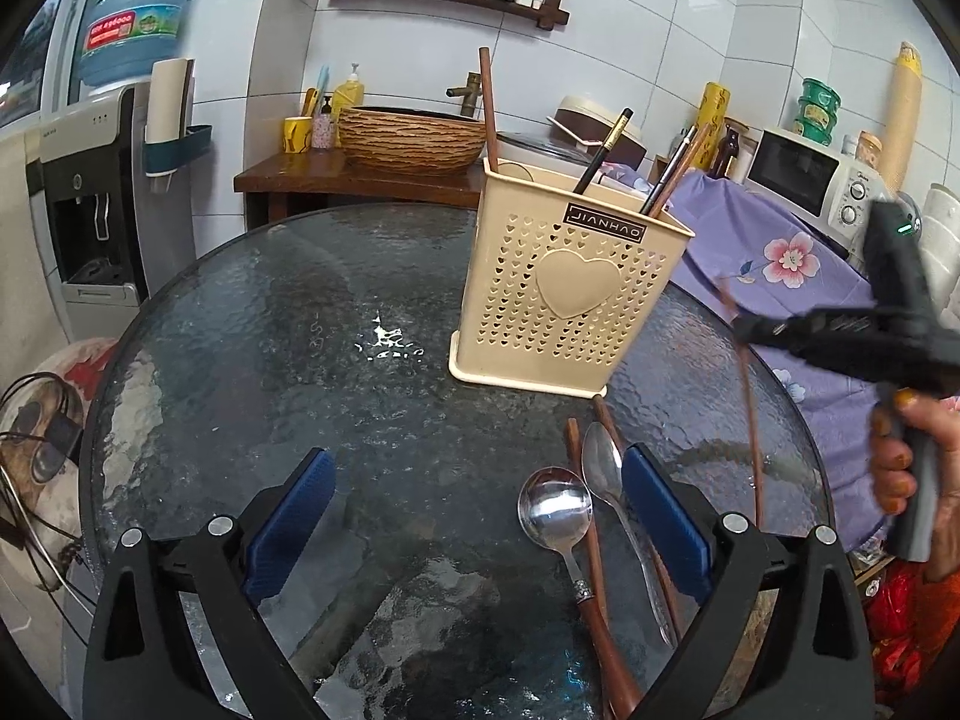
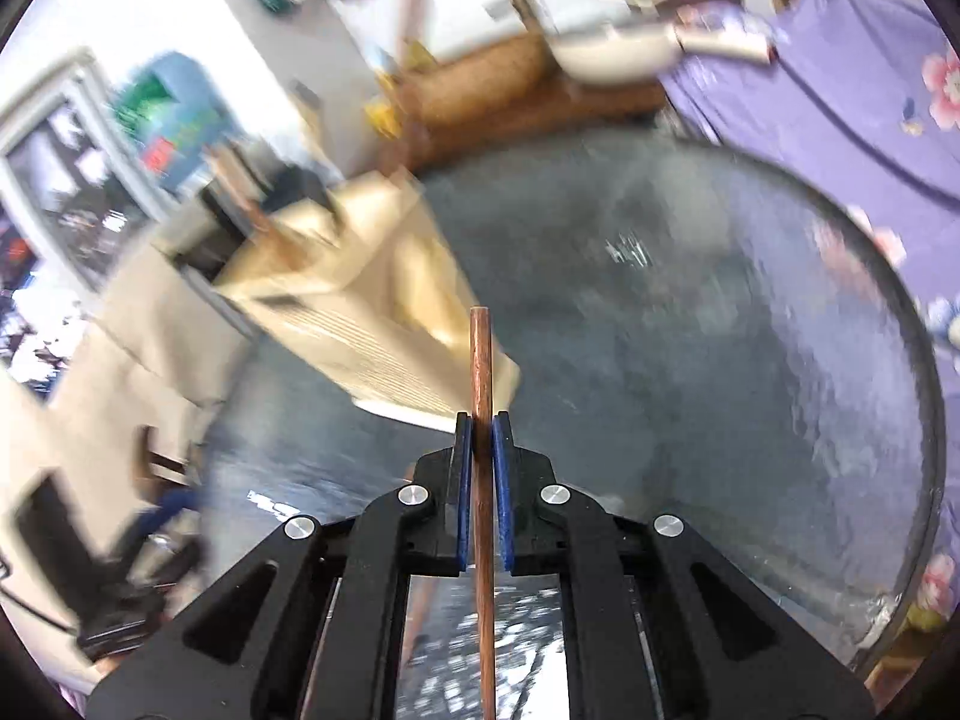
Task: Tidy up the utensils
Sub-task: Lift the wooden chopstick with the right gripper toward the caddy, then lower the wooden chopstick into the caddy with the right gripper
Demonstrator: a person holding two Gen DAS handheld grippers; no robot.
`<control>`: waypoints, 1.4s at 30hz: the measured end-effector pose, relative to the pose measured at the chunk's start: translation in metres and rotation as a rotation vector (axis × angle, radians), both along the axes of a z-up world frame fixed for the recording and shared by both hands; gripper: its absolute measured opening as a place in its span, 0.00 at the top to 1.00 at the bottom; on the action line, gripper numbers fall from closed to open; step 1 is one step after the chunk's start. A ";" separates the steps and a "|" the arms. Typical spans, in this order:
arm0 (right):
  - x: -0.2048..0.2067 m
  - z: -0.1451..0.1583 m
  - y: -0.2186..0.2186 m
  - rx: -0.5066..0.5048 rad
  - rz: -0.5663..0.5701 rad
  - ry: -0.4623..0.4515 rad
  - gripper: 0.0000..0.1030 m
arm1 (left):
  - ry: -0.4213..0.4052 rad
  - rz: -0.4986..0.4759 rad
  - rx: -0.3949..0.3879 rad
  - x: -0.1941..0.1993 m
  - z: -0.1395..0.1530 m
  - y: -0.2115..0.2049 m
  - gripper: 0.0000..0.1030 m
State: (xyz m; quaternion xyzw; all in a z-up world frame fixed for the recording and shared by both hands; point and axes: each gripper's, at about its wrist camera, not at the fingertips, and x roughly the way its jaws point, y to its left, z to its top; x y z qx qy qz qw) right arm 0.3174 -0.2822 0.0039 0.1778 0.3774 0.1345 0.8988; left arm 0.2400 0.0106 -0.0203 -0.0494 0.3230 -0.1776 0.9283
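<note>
- Right tool: blue pads pressed shut on a brown chopstick, which runs lengthwise between them and sticks out past the tips. The lengthwise hold probably suits dropping it end-first into the holder. The right wrist view is motion-blurred, so fine detail is uncertain.
- Left tool: fingers spread wide, holding nothing, low over the surface; its right pad lies just beside the loose utensils, apparently placed to reach them.
- Utensil holder: cream perforated box with a heart emblem, upright on the glass surface towards the far right. It already carries several chopsticks, leaning out of its open top.
- Loose utensils: round-bowled spoon with a wooden handle, a slimmer metal spoon, and brown chopsticks partly under them, lying near the holder's front base.
- Open room: the left and middle of the round surface carry nothing; the holder's top has gaps between the leaning sticks.
- Edges: the loose utensils lie well inside the rim; purple floral cloth borders the surface's right side.
</note>
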 end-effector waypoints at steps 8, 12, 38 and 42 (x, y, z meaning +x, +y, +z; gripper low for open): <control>-0.043 0.093 0.002 0.043 0.073 -0.265 0.93 | -0.014 -0.007 -0.006 0.004 0.011 -0.005 0.08; -0.045 0.136 0.018 0.011 0.103 -0.339 0.93 | -0.047 0.001 -0.014 0.005 0.026 -0.004 0.08; 0.083 0.163 0.060 -0.182 0.067 -0.251 0.99 | -0.036 0.016 -0.011 0.002 0.024 0.001 0.08; 0.076 0.143 0.056 -0.175 0.068 -0.235 0.98 | -0.034 0.022 -0.009 0.004 0.024 0.002 0.08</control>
